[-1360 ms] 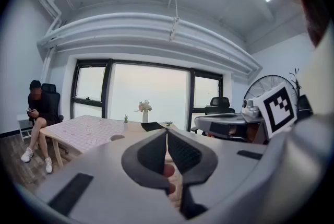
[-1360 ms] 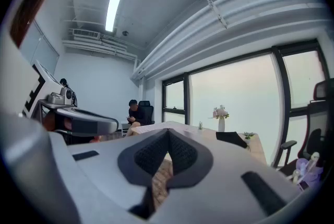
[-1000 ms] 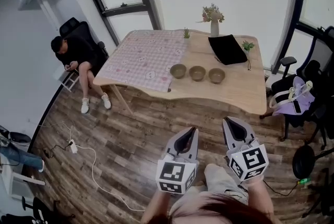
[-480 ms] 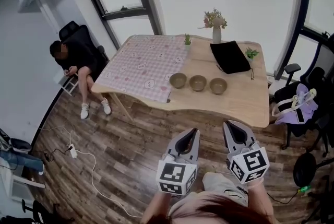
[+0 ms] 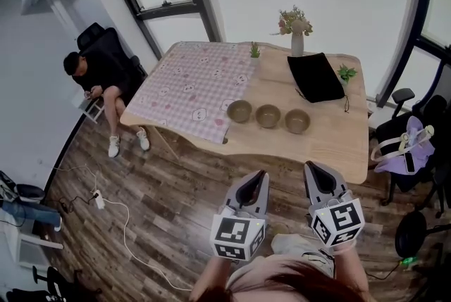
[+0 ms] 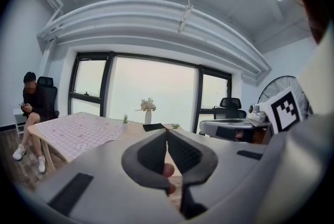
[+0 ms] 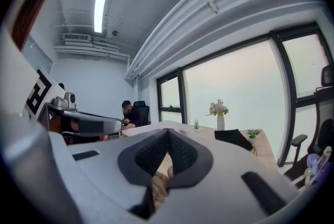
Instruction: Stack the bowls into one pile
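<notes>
Three brownish-green bowls stand in a row near the front edge of the wooden table [image 5: 331, 146]: the left bowl [image 5: 239, 110], the middle bowl [image 5: 268, 115] and the right bowl [image 5: 297, 121]. Each sits apart from the others. My left gripper [image 5: 259, 175] and right gripper [image 5: 312, 167] hang over the floor, well short of the table. Both are shut with nothing between the jaws, the tips meeting in the left gripper view [image 6: 167, 131] and the right gripper view [image 7: 168, 131].
A pink checked cloth [image 5: 194, 82] covers the table's left half. A black pouch [image 5: 315, 77], a flower vase [image 5: 297, 40] and small plants stand at the back. A person [image 5: 99, 75] sits on a chair at the left. Office chairs [image 5: 409, 146] stand at the right.
The table and bowls have come slightly nearer and lower in the head view. Both grippers stay shut and in the same place in the picture.
</notes>
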